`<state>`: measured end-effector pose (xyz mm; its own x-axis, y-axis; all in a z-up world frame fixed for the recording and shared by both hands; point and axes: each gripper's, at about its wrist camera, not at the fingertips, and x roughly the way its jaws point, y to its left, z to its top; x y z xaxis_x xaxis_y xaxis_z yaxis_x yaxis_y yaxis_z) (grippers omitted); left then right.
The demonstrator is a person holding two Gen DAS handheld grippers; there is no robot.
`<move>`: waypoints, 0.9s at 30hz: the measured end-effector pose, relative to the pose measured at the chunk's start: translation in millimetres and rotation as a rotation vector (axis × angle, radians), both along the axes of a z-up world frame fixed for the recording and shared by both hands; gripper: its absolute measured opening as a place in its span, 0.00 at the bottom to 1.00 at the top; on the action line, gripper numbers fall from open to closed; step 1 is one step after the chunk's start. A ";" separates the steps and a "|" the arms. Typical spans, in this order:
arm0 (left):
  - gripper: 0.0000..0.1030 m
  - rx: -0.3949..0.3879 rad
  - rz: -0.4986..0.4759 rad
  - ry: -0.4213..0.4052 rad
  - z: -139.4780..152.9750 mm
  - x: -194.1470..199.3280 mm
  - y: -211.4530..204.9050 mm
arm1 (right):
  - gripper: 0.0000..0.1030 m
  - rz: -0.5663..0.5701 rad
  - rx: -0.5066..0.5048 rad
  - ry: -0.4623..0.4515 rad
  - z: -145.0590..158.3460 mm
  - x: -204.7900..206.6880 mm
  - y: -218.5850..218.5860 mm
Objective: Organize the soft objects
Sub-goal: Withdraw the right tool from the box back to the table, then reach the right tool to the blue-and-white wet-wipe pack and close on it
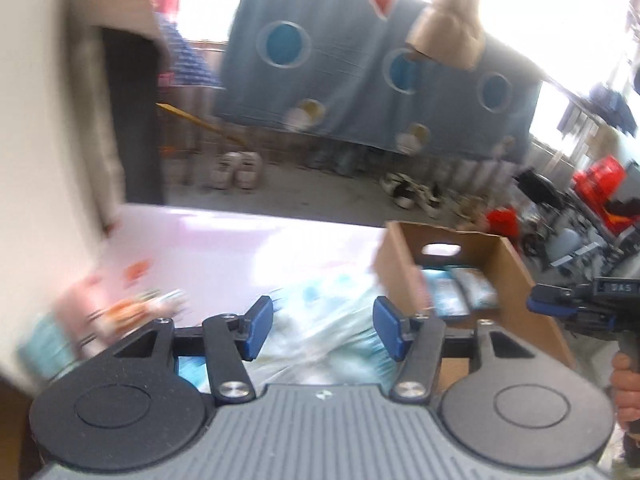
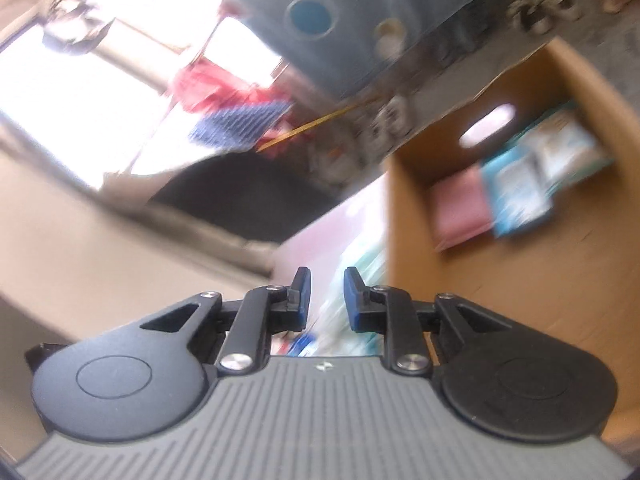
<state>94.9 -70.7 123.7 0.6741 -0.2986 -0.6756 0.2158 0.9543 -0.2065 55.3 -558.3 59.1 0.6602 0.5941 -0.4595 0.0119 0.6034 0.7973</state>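
The left gripper (image 1: 323, 330) is seen with jaws apart, empty, above blurred pale-blue soft packs (image 1: 332, 320); the right gripper (image 2: 327, 300) stands narrowly parted (nothing clamped). Farther right, packs (image 2: 532, 172) lie inside the cardboard box (image 2: 520, 280).

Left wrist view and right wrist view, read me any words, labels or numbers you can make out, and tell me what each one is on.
"DAS": on the dark body of the right hand-held gripper, at the right edge of the left wrist view; any further letters are cut off.
Packets in the cardboard box: print too blurred to read.
Packets on the pink table: print too blurred to read.
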 end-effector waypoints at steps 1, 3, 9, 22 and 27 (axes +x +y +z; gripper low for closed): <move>0.55 0.005 0.018 -0.005 -4.1 -10.6 14.5 | 0.20 0.025 0.005 0.006 0.3 -1.7 14.6; 0.55 0.017 0.053 -0.001 -13.7 -29.2 38.4 | 0.21 0.074 0.021 0.029 -4.2 -7.5 44.2; 0.55 0.037 0.111 0.005 -50.5 -65.1 92.1 | 0.24 0.191 0.077 0.107 -33.0 -19.8 126.3; 0.55 0.194 -0.001 -0.074 -114.7 -89.0 111.8 | 0.43 0.285 0.178 0.237 -104.1 1.8 245.6; 0.55 0.209 -0.047 -0.051 -135.3 -60.7 116.7 | 0.44 0.244 0.192 0.274 -140.8 28.6 276.5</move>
